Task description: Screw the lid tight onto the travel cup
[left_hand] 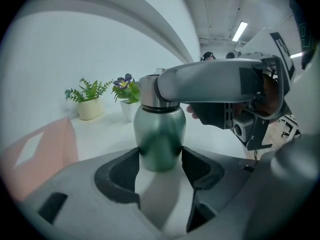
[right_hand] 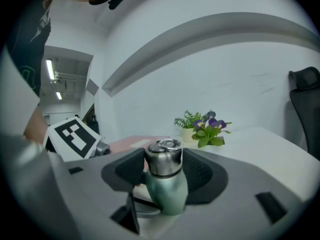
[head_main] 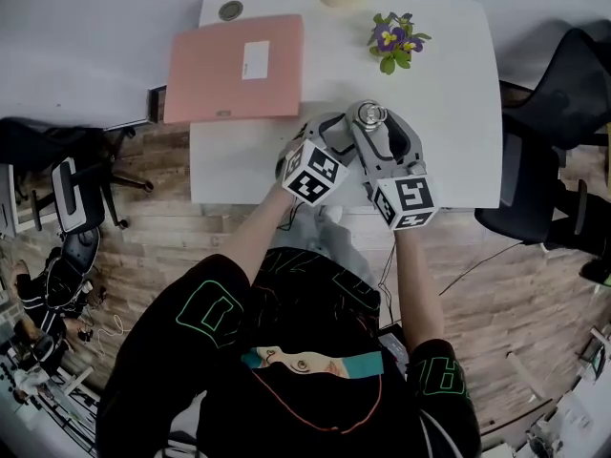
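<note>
You stand over a white surface (head_main: 449,103), and both claws meet at a green travel cup (left_hand: 160,131) that stands upright close to the surface's near edge. Your left claw (left_hand: 160,160) is closed around the cup's lower body, with both dark pads pressed against its sides. It seems to hold the cup steady so that it cannot spin when the top is turned. Your right claw (right_hand: 163,167) reaches in from the other side, almost level, and is closed on the steel lid (right_hand: 162,156), one pad on each side of it. The wire ring on top of the lid is left free. The lid sits on the cup's neck with no gap showing, though you cannot tell how far it is threaded. This looks like the tightening step itself: one claw braces, the other twists. A pink folder (head_main: 236,68) lies well apart at the far left. A pot of purple flowers (head_main: 396,38) stands beyond the cup. Both are clear of your work.
</note>
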`<state>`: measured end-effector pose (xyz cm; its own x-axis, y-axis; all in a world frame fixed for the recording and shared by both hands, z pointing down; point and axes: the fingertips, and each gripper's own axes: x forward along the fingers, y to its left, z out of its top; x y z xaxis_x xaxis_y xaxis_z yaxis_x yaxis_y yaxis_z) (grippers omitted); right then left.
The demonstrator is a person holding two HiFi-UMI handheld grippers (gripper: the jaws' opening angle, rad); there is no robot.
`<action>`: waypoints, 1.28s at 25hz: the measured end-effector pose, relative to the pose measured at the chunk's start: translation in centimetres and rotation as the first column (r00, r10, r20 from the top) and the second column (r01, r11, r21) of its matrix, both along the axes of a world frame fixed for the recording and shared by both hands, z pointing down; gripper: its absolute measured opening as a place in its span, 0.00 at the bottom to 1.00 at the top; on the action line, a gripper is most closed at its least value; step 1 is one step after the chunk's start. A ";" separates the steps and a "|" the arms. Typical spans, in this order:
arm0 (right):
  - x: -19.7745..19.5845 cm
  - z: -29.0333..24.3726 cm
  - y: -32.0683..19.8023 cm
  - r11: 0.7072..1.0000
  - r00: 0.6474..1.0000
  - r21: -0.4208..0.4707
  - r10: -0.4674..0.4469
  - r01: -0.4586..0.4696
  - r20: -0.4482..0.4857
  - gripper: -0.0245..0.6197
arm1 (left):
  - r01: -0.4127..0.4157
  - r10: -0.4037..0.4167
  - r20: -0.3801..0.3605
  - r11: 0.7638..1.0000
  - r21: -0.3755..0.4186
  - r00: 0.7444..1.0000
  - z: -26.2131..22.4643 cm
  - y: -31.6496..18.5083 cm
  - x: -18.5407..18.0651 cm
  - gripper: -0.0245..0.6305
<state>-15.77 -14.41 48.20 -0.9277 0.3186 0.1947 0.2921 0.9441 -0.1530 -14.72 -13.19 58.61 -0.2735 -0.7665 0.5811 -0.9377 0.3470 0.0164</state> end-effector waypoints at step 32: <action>-0.2 -0.8 0.5 0.903 0.904 0.050 -0.425 0.427 -0.039 0.40 | -0.047 0.047 -0.011 0.998 -0.043 0.999 0.6 0.2 0.2 0.45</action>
